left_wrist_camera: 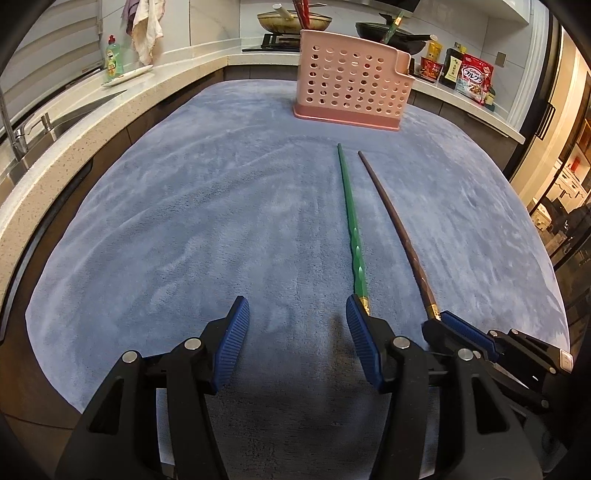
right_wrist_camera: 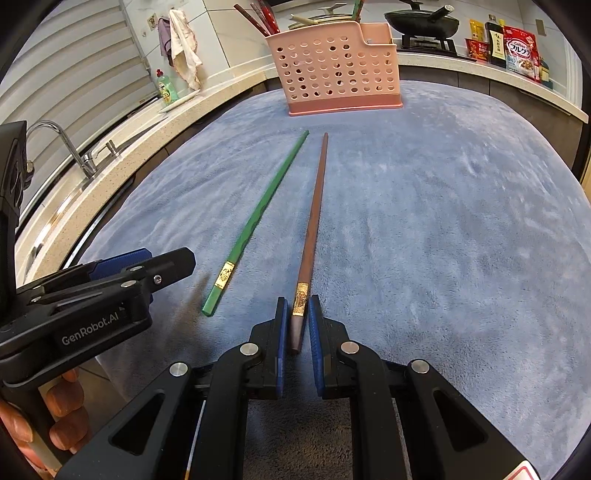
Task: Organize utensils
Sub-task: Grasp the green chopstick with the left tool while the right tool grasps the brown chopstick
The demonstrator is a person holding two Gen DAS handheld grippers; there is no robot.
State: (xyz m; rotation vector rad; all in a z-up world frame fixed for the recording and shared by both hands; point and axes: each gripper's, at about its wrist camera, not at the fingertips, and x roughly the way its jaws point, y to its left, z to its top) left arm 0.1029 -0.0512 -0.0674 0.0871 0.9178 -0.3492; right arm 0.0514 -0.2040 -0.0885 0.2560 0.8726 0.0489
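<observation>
Here, two slim chopsticks on plush blue cloth [right_wrist_camera: 424, 221].
Right gripper [right_wrist_camera: 297, 321] seemingly pinches the brown stick [right_wrist_camera: 314, 221]; left gripper [left_wrist_camera: 295, 332] gapes empty beside the green stick [left_wrist_camera: 351, 229].

Home kitchen. A sink with faucet [right_wrist_camera: 62, 147] and dish soap bottle [left_wrist_camera: 113, 57] are seen left of the tongs; a gas stove with a wok [left_wrist_camera: 293, 20] and food packets [left_wrist_camera: 474, 75] is seen ahead.

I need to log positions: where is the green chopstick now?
The green chopstick lies flat on the blue cloth, left of the brown chopstick, pointing toward the pink holder.
</observation>
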